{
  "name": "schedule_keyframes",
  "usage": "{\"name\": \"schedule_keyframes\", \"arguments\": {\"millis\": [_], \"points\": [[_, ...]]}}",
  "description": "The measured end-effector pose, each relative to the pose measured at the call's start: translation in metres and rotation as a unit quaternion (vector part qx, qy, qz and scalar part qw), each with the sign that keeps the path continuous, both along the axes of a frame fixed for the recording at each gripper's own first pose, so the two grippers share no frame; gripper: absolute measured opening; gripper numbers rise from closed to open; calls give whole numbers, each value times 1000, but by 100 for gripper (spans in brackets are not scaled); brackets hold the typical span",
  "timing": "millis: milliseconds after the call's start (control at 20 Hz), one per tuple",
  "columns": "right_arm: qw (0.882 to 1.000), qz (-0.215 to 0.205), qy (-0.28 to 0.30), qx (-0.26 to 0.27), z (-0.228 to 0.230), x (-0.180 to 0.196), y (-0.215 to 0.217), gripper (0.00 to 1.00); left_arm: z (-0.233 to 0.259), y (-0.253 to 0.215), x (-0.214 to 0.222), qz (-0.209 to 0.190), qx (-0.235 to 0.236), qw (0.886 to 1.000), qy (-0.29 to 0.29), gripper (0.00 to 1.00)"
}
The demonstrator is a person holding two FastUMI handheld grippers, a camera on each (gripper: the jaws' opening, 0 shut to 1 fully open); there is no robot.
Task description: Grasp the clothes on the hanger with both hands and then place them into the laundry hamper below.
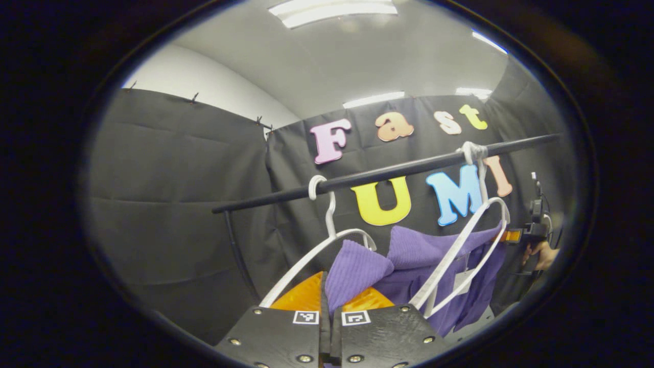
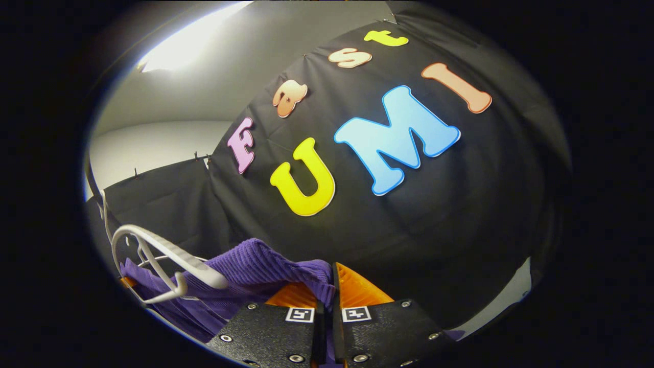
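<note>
Two grips are established on the purple garment (image 1: 409, 266). In the left gripper view, the left gripper (image 1: 327, 301) is clenched on a fold of the purple knit, cloth pinched between both fingers. In the right gripper view, the right gripper (image 2: 327, 296) is likewise clamped on another edge of the same fabric (image 2: 255, 266).

The garment is held up at rail height, bunched between two white hangers (image 1: 460, 245) that hang from the black rail (image 1: 388, 174). One hanger (image 2: 168, 266) is seen lying against the cloth in the right gripper view. Whether the cloth is fully free of the hangers cannot be told (it looks draped over or behind the right-hand one).

Far off in the left gripper view, the other gripper and the hand (image 1: 536, 253) holding it are visible at the garment's far edge.

Progress, as judged: the grasp step is done on both sides; the lift-off is partial at best. Left to do: the cloth is to be cleared from the hangers, lowered and released into the hamper. Snagging on a hanger is the likely risk.
</note>
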State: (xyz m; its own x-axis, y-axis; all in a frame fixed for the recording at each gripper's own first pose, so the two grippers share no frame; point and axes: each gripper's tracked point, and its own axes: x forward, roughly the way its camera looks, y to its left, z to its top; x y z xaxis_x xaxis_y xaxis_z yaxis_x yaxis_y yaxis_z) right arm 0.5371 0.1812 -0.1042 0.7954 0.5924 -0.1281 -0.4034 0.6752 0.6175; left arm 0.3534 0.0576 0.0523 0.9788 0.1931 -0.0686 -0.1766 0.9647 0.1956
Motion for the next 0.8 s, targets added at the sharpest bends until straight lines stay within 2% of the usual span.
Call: {"name": "schedule_keyframes", "arguments": {"millis": [200, 250, 300, 350, 400, 800], "points": [[1000, 9, 9, -24, -24, -18, 3, 5, -17, 3, -15, 10, -2, 1000, 14, 6], [999, 11, 9, -31, -27, -23, 3, 6, -18, 4, -26, 13, -6, 1000, 15, 1], [999, 13, 9, -38, -29, -29, 3, 5, -21, 6, -36, 16, -12, 1000, 16, 5], [999, 14, 8, -45, -31, -34, 3, 6, -24, 6, -44, 18, -18, 1000, 18, 5], [999, 16, 7, -50, -32, -41, 2, 6, -27, 6, -50, 20, -23, 999, 18, 1], [996, 17, -28, -83, -8, -101, -11, 5, -39, 19, -84, 28, -60, 998, 5, 1]]}}
